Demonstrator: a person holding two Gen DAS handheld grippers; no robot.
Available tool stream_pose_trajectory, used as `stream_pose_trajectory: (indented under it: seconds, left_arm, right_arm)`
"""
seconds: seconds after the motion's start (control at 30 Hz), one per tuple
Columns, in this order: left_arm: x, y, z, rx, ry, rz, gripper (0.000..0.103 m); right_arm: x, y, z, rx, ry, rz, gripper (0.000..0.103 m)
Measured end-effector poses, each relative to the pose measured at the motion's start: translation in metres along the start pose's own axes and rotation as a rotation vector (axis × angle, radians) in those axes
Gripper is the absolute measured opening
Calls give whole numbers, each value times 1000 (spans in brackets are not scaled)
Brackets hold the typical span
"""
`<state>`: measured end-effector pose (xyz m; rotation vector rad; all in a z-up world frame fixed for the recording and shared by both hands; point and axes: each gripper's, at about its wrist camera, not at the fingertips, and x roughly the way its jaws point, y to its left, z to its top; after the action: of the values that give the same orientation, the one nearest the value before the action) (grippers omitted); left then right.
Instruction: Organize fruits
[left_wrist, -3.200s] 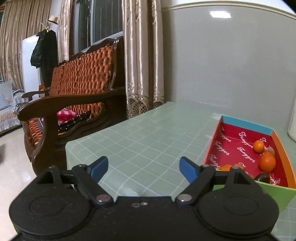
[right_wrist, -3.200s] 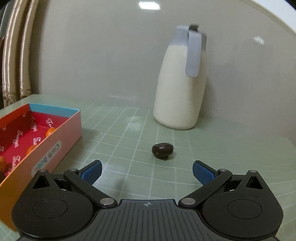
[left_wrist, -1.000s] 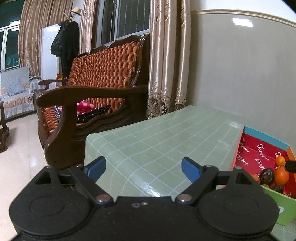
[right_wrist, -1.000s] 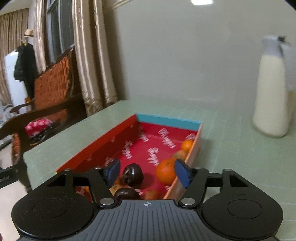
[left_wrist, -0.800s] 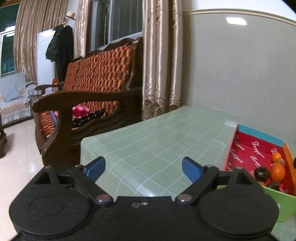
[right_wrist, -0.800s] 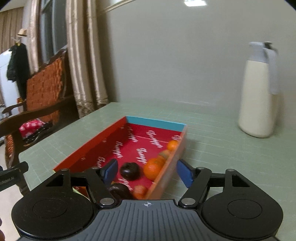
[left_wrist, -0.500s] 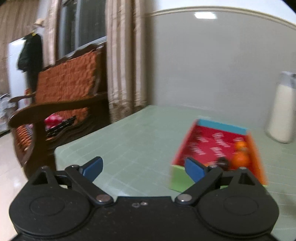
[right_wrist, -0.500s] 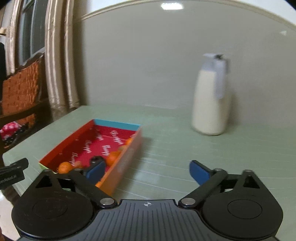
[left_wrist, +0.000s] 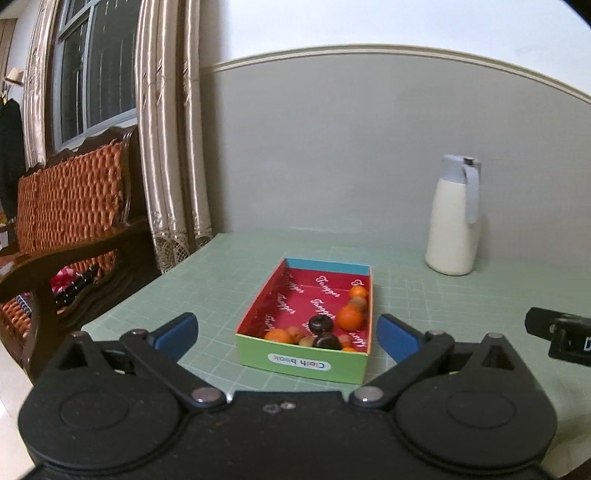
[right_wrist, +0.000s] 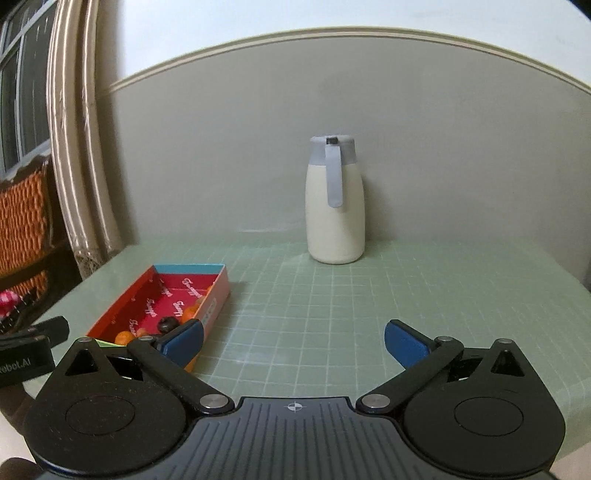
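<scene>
Left wrist view first: your left gripper (left_wrist: 286, 332) has its blue fingers (left_wrist: 177, 330) spread wide with nothing between the pads; the jaws have just been opening. Beyond them the box (left_wrist: 301, 363) sits on the green gridded table (left_wrist: 221, 280), nearer the table's left edge than its right. Its green near wall carries a white label reading "Cloth book", seen upside down, and the red lining repeats a white script word, something like "Tamper", though you cannot read it for certain. Inside lie the fruits: oranges (left_wrist: 349, 317) along the right wall and dark fruits (left_wrist: 320, 323) towards the near end. A cream jug (left_wrist: 452, 221) with a grey lid stands by the far edge.

Right wrist view: your right gripper (right_wrist: 293, 338) also stands wide apart and empty, jaws just opened, over bare table (right_wrist: 332, 314). The box (right_wrist: 216, 295) lies to its left, fruits (right_wrist: 188, 313) inside. At the left border a black part (right_wrist: 26, 363) shows the letters "obot.AI".
</scene>
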<state>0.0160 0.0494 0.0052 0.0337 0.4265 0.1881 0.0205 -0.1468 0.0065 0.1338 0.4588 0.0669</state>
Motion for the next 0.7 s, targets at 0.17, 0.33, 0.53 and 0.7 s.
stream_pose_trajectory:
  seconds: [0.17,0.33,0.53,0.7]
  left_arm:
    - [-3,0,2,1,11,-7,97]
    - [-1,-1,1,8,23,-2,97]
    - [-1,-4,-1,18,31,2,97]
    - [-2,-6,-2,23,31,-2,97]
  right_arm:
    - [-7,5,2,-17,-11,1,103]
    - [-3,5,0,-14,-1,3,103]
    - [0,3,0,-17,5,-1,103]
    - [1,5,-1,-22,4,3,103]
